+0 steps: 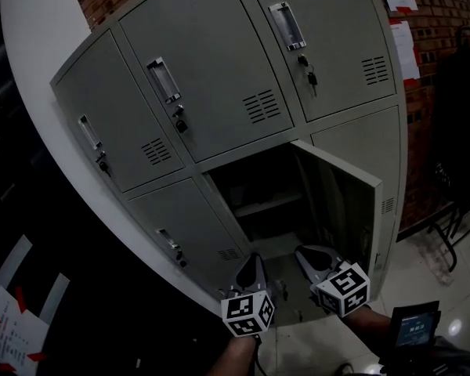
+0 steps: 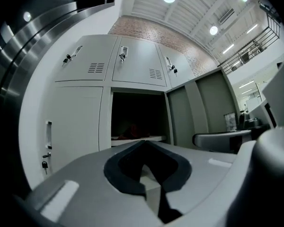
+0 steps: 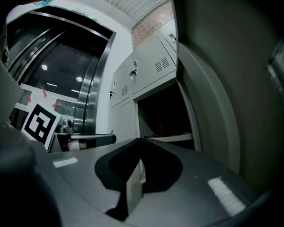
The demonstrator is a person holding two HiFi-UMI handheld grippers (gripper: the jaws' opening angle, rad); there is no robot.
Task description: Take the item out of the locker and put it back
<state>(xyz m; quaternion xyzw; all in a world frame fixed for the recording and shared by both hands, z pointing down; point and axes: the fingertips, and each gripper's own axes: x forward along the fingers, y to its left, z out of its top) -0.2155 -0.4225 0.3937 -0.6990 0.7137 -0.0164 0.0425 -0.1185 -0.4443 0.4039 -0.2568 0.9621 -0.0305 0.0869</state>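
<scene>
A grey locker bank fills the head view, and its lower middle compartment (image 1: 254, 186) stands open with the door (image 1: 348, 210) swung out to the right. A shelf (image 1: 270, 204) crosses the dark inside. On that shelf a dim reddish item (image 2: 129, 130) (image 3: 162, 126) lies far back, its shape unclear. My left gripper (image 1: 254, 261) (image 2: 144, 142) and right gripper (image 1: 304, 254) (image 3: 142, 140) hover side by side just outside the opening, pointing in. Both are shut with the jaw tips meeting, and neither holds anything.
Closed locker doors with handles and hanging keys (image 1: 180, 122) surround the open one. A white curved column (image 1: 55, 147) runs down the left. The open door edge sits close to my right gripper. A dark rack (image 1: 462, 131) stands at the right, and a small screen (image 1: 413, 329) is at the bottom right.
</scene>
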